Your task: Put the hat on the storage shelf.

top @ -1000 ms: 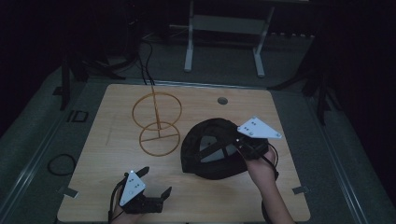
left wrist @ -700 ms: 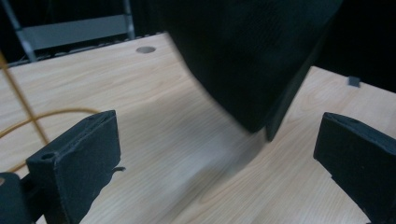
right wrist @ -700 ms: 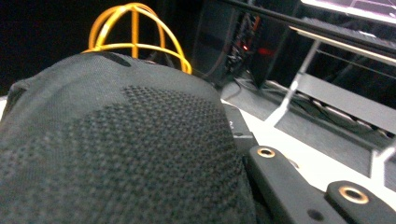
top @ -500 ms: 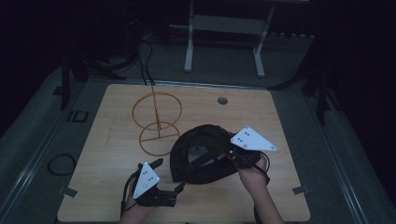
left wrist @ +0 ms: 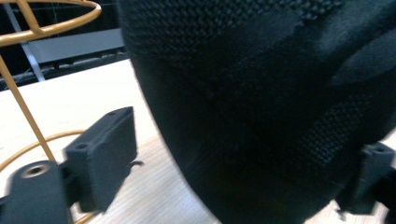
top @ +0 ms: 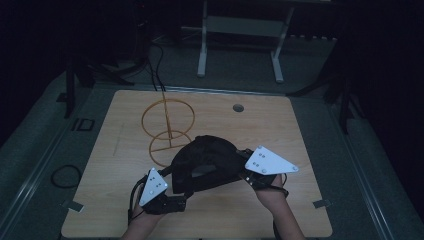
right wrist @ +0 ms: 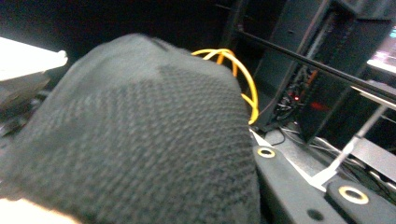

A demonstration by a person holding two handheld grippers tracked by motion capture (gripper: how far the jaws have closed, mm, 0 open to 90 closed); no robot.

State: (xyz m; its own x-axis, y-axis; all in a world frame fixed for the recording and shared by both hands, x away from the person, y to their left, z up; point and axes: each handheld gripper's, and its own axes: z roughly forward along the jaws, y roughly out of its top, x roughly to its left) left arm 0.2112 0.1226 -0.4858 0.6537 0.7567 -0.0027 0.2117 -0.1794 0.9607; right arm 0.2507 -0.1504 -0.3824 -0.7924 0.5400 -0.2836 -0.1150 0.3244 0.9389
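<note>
A black mesh cap (top: 205, 162) is held just above the wooden table (top: 280, 130), in front of a gold wire stand (top: 167, 122). My right gripper (top: 245, 172) is shut on the cap's right edge; in the right gripper view the cap's knit crown (right wrist: 135, 140) covers most of the picture. My left gripper (top: 175, 202) is at the cap's lower left edge. Its jaws have just been closing, and the cap's fabric (left wrist: 261, 116) lies between them. The left finger (left wrist: 100, 161) still stands a little apart from the cloth.
The stand's rings (left wrist: 28, 28) rise close on the left of the left gripper. A round hole (top: 238, 107) is in the table's far part. Beyond the table are desk legs (top: 202, 45) and cables on a dark floor.
The right gripper carried the cap leftward toward the table's middle front. The left gripper moved right and up to the cap's edge, and its jaws narrowed around the fabric.
</note>
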